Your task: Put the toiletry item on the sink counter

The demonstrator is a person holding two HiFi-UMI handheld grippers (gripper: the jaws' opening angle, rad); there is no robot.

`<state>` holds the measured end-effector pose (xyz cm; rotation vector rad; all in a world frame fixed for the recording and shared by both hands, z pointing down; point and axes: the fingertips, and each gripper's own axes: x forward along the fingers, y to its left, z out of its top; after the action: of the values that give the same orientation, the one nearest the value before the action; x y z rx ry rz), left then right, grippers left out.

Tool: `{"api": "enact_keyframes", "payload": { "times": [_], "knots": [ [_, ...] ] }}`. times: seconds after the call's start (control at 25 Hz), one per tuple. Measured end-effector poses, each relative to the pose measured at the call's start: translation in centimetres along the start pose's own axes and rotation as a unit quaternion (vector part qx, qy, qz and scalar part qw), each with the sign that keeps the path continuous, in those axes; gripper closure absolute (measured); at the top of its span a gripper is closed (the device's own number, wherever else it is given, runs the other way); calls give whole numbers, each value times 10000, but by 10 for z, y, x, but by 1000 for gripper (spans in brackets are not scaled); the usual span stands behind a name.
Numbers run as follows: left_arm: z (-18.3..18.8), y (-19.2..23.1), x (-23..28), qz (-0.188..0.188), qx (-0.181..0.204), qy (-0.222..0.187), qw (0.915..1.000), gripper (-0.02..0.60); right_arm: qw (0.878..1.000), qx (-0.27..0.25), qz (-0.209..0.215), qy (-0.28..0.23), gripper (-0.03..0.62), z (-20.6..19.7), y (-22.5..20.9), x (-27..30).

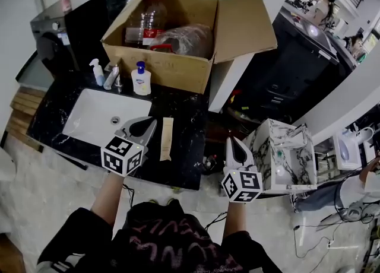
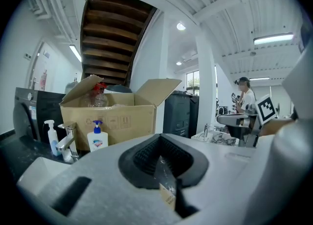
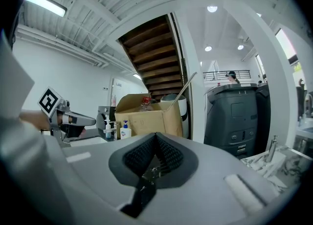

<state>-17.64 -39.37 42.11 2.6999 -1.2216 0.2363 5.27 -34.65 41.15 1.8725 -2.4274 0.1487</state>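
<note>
Left gripper [image 1: 147, 126] hovers w/ jaws pressed together & nothing in them, over the counter [image 1: 190, 117] at the right front corner of the sink basin [image 1: 95, 120]. Right gripper [image 1: 233, 145], jaws likewise closed & empty, hangs well right of the basin, off the counter's edge. The toiletry item, a slim beige tube [image 1: 167, 139], lies flat on the black marble counter just right of the basin, beside the left gripper's tip but apart from it. Behind the basin: faucet [image 1: 114, 77], two pump bottles [image 1: 141, 79], then an open cardboard box [image 1: 166, 67]. Placing looks done: tube is down & free of both grippers. What's left, if anything, is prob. only pulling the grippers clear.
</note>
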Motion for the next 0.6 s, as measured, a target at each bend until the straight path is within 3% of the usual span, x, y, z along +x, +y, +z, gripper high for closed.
{"api": "enact_keyframes", "payload": {
  "times": [0.6],
  "knots": [
    [28, 5, -3, 245, 27, -377, 9990, 584, 9997, -38, -234, 8, 582, 3, -21, 0]
  ]
}}
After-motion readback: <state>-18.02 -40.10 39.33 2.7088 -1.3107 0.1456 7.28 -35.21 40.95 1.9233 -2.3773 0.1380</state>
